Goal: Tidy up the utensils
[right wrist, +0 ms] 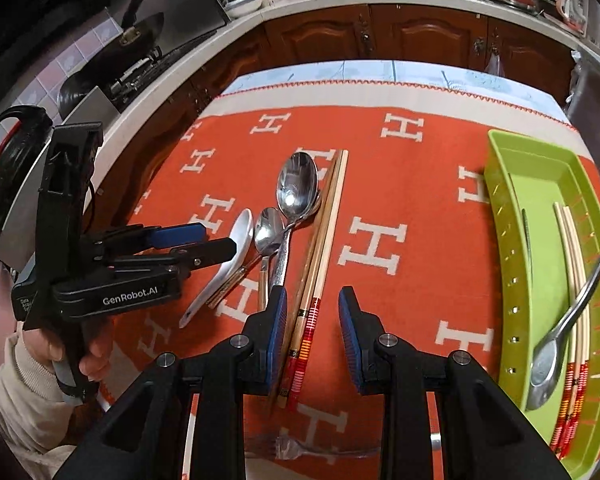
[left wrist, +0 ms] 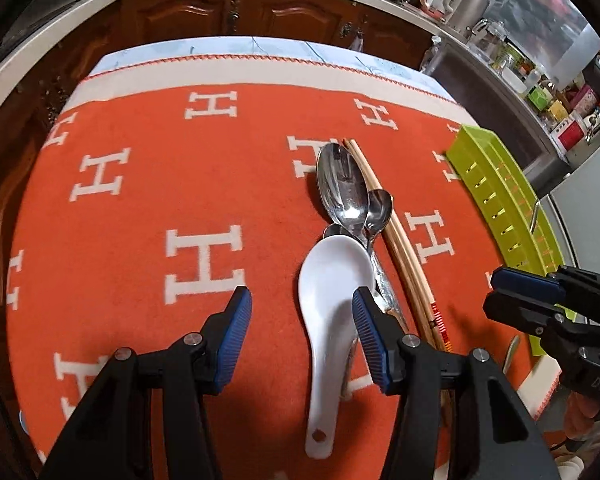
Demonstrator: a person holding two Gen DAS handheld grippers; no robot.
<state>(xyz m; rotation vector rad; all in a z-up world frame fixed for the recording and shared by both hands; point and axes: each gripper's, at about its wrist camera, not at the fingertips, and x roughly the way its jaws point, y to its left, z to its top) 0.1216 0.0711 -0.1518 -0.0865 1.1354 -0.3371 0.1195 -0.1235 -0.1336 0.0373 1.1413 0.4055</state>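
Note:
A white ceramic spoon (left wrist: 332, 280) lies on the orange cloth, its bowl under my open left gripper (left wrist: 302, 336) and close to the right finger (left wrist: 370, 340); the pads do not press it. Beside it lie a large metal spoon (left wrist: 342, 184), a small metal spoon (left wrist: 378, 208) and a pair of chopsticks (left wrist: 396, 240). In the right wrist view my open right gripper (right wrist: 314, 332) hovers over the chopsticks (right wrist: 320, 248), which run next to its left finger (right wrist: 278, 332). The left gripper (right wrist: 216, 242) shows at the left, above the white spoon (right wrist: 236, 248).
A green tray (right wrist: 512, 280) at the cloth's right edge holds another pair of chopsticks (right wrist: 576, 280) and a metal spoon (right wrist: 556, 344). A fork (right wrist: 300, 450) lies at the near edge. A hand (right wrist: 96, 344) holds the left gripper. Kitchen cabinets and a cluttered counter stand behind.

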